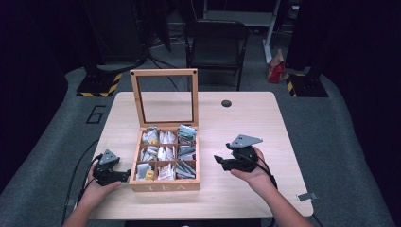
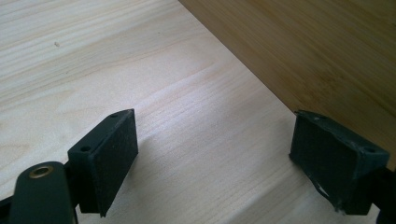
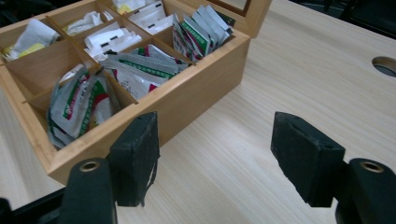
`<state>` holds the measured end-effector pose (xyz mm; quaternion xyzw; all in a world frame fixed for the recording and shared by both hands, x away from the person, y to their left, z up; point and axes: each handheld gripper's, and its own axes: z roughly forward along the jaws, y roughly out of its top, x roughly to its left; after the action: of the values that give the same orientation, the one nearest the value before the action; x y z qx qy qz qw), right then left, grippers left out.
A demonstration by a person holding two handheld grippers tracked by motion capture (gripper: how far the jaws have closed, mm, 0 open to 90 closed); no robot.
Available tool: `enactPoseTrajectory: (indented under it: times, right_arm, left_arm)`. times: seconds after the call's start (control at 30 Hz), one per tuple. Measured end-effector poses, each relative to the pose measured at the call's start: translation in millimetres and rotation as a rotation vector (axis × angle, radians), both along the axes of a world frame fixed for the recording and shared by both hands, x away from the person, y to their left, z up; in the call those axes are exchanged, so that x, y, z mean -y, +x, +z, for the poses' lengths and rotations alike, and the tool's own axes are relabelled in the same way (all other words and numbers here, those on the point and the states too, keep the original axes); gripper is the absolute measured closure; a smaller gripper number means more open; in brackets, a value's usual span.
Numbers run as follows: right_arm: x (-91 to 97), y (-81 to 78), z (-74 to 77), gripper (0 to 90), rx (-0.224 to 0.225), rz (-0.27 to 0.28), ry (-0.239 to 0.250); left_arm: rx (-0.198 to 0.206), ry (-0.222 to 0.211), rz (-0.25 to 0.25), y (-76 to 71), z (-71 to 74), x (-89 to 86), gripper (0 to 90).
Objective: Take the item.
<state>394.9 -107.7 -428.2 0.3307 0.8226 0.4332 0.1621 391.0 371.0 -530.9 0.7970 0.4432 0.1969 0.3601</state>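
As both grippers [image 1: 218, 159] gape, nothing held

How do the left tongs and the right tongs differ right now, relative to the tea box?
The left tongs sit low at the tea box's front-left corner; the right tongs are held off its right side, apart from it. The left tongs face the box's plain outer wall; the right tongs face the tea-bag compartments. Both are open and empty.

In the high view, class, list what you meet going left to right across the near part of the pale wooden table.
Left black two-jaw gripper → open wooden tea box of sachets → right black two-jaw gripper → small metal clip at the table's edge.
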Motion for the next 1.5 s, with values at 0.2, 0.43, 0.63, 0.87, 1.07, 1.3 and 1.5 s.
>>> enactPoseTrajectory:
  times: [0.2, 0.43, 0.63, 0.87, 1.07, 1.3, 1.5]
  right_arm:
    - [-6.8, -1.7, 4.1, 35.1, 0.011, 0.013, 0.004]
    - [-12.7, -2.2, 9.4, 40.0, 0.013, 0.022, 0.023]
    - [-18.7, -3.1, 14.7, 41.7, 0.027, 0.030, 0.038]
    - [-28.2, -3.1, 16.6, 41.5, 0.026, 0.053, 0.040]
    - [-36.5, -3.2, 16.5, 41.8, 0.029, 0.073, 0.040]
    - [-44.5, -4.0, 16.5, 43.3, 0.033, 0.088, 0.038]
    - [-52.2, -4.3, 14.3, 44.0, 0.034, 0.101, 0.041]
  left_arm:
    - [0.000, 0.000, 0.000, 0.0, 0.0, 0.0, 14.5]
    - [0.000, 0.000, 0.000, 0.0, 0.0, 0.0, 14.5]
    - [0.000, 0.000, 0.000, 0.0, 0.0, 0.0, 14.5]
    - [0.000, 0.000, 0.000, 0.0, 0.0, 0.0, 14.5]
    - [0.000, 0.000, 0.000, 0.0, 0.0, 0.0, 14.5]
    - [0.000, 0.000, 0.000, 0.0, 0.0, 0.0, 14.5]
    - [0.000, 0.000, 0.000, 0.0, 0.0, 0.0, 14.5]
